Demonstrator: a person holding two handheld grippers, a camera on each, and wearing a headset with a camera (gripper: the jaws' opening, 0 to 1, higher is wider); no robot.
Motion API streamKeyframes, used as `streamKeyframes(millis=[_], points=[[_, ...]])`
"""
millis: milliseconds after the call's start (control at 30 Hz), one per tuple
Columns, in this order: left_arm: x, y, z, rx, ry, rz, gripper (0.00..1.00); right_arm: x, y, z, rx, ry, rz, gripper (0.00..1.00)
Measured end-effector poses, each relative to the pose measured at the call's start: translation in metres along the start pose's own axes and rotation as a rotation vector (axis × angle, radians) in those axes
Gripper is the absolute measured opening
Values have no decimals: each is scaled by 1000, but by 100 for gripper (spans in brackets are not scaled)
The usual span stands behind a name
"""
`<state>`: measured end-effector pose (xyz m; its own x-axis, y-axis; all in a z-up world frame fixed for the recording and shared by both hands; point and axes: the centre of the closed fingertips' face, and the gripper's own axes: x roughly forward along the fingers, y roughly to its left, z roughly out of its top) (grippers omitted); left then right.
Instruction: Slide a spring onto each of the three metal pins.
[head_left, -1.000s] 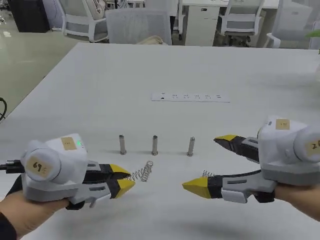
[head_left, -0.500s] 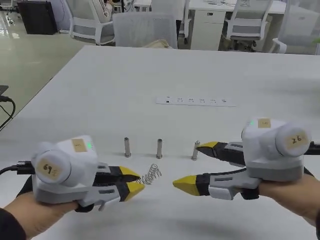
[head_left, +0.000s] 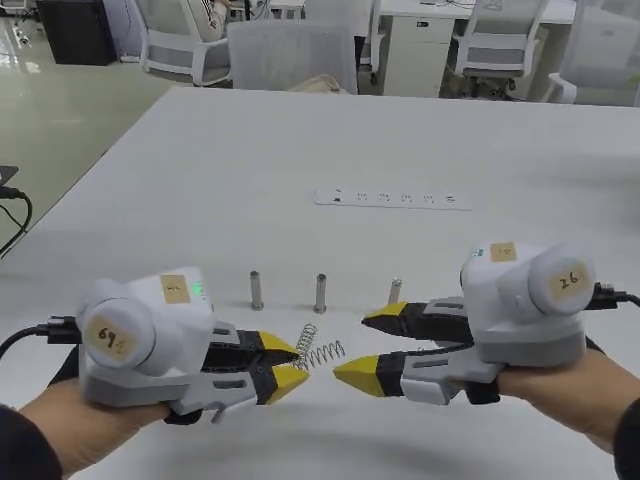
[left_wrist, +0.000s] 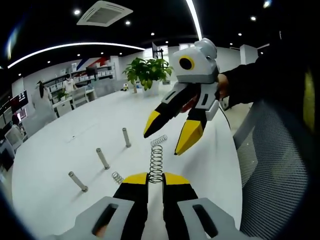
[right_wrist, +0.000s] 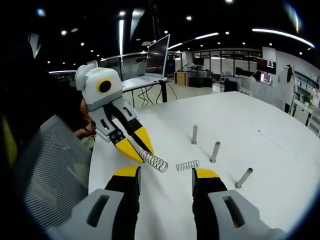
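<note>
The left hand-held gripper (head_left: 298, 362) is closed on one end of a spring (head_left: 328, 352). The spring sticks out from the yellow tips toward the right hand-held gripper (head_left: 353, 345), whose jaws stand moderately apart, close to the free end of this spring. A second spring (head_left: 307, 334) lies on the table (head_left: 300, 150), just in front of the three metal pins (head_left: 321, 293). The pins stand upright in a row, each one still bare

table (head_left: 300, 150): white, broad | chairs (head_left: 290, 55): grey mesh, far edge | floor (head_left: 60, 110): pale, glossy | plant (left_wrist: 148, 72): perhaps potted | ceiling (left_wrist: 150, 20): strip lights
</note>
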<state>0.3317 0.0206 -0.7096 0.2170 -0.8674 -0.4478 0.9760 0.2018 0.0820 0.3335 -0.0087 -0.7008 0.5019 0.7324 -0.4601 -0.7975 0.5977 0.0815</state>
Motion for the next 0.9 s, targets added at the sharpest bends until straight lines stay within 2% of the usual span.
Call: streamKeyframes(millis=[267, 500, 600, 900], points=[[2, -9, 6, 25, -16, -32, 2, 1, 9, -4, 10, 9, 53, 23], [2, -14, 10, 40, -28, -52, 2, 2, 17, -7, 31, 21, 93, 18], [3, -16, 11, 45, -30, -62, 2, 2, 19, -7, 32, 20, 100, 14], [4, -17, 8, 50, -16, -68, 2, 0, 22, -6, 19, 38, 109, 12]])
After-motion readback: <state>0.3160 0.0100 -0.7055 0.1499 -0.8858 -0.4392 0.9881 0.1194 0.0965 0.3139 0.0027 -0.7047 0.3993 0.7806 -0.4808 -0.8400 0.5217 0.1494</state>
